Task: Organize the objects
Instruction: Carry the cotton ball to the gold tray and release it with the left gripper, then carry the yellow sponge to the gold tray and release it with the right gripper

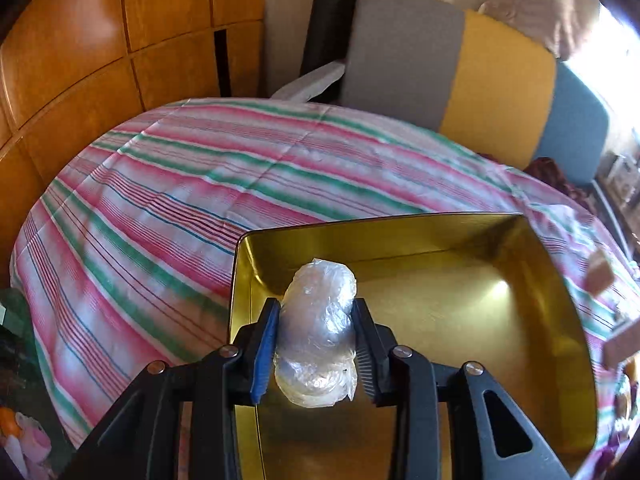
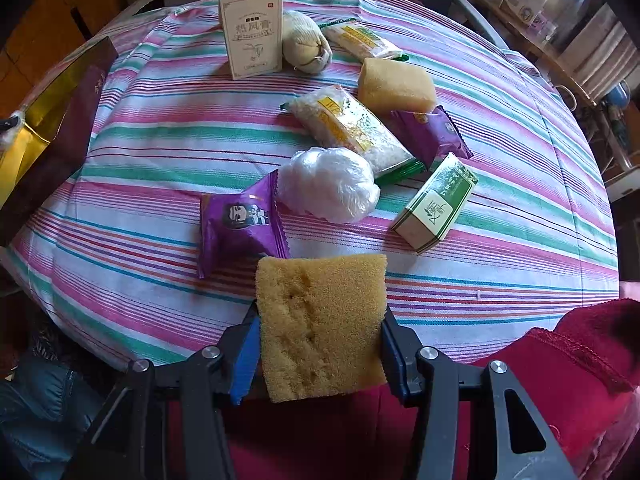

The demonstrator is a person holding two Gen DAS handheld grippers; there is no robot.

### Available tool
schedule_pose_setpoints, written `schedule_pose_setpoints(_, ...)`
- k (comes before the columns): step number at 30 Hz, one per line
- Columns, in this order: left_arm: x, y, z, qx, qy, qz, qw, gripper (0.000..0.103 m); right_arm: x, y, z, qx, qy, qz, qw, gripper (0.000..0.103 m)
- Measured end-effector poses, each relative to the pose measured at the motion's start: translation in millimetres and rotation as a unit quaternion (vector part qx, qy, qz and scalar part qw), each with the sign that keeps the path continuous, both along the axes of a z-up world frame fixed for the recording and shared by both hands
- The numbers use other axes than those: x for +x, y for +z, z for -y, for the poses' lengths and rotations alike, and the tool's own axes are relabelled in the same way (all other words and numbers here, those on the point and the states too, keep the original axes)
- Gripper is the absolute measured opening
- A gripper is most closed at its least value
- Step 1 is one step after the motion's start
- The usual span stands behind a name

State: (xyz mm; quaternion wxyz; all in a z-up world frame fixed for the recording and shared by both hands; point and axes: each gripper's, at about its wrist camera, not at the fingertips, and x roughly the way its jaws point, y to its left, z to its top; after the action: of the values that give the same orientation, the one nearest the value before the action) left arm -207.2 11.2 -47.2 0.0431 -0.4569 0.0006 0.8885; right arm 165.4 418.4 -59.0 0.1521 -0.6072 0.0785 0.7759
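My left gripper (image 1: 316,308) is shut on a clear plastic-wrapped bundle (image 1: 320,328) and holds it over the near left corner of an open gold tin (image 1: 500,300). My right gripper (image 2: 320,316) is shut on a yellow sponge (image 2: 320,288) near the table's front edge. Beyond it on the striped cloth lie a purple snack packet (image 2: 240,224), a second plastic bundle (image 2: 328,184), a green box (image 2: 436,200), a rice-snack packet (image 2: 352,128), another purple packet (image 2: 432,132) and another sponge (image 2: 396,84). In the right wrist view the gold tin (image 2: 52,112) stands at the table's left edge.
A white box (image 2: 252,28), a cloth ball (image 2: 306,44) and one more snack packet (image 2: 360,40) sit at the far side. Chairs with grey (image 1: 404,56) and yellow backs stand behind the table, wooden cabinets (image 1: 100,40) to the left. A red sleeve (image 2: 580,360) lies by my right gripper.
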Motion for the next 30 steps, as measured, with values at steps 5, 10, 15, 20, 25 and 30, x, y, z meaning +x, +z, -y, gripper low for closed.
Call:
schedule_pose_setpoints(5,-15.3,-12.6,3.5,-0.005,0.014,0.01,0.9998,0.044,-3.3,-4.7,2.2,0.0,-0.007,0.001,1.0,0.053)
schedule_pose_setpoints(10,-2.5,3.8,10.1,0.005,0.009,-0.012,0.9999,0.056,-1.5,3.1,-4.8,-0.006,-0.017,-0.011,1.0,0.053)
schedule_pose_setpoints(15,35.3,33.7,14.8,0.012,0.0,-0.054,0.9985,0.056,7.6,16.4,-11.5,-0.01,-0.031,-0.047,0.998,0.053)
schedule_pose_setpoints(20,84.6,51.8,17.1,0.018,-0.019,-0.077,0.9967,0.056,18.1,33.0,-17.4,-0.008,-0.054,-0.092,0.994,0.053)
schedule_pose_setpoints(25,121.6,51.4,14.8,0.021,-0.024,-0.07,0.997,0.056,8.5,61.1,-5.9,-0.005,-0.035,-0.14,0.989,0.053)
schedule_pose_setpoints(30,148.1,49.3,14.1,0.032,-0.022,-0.064,0.9972,0.056,-39.4,84.4,27.9,-0.03,0.031,-0.179,0.983,0.053)
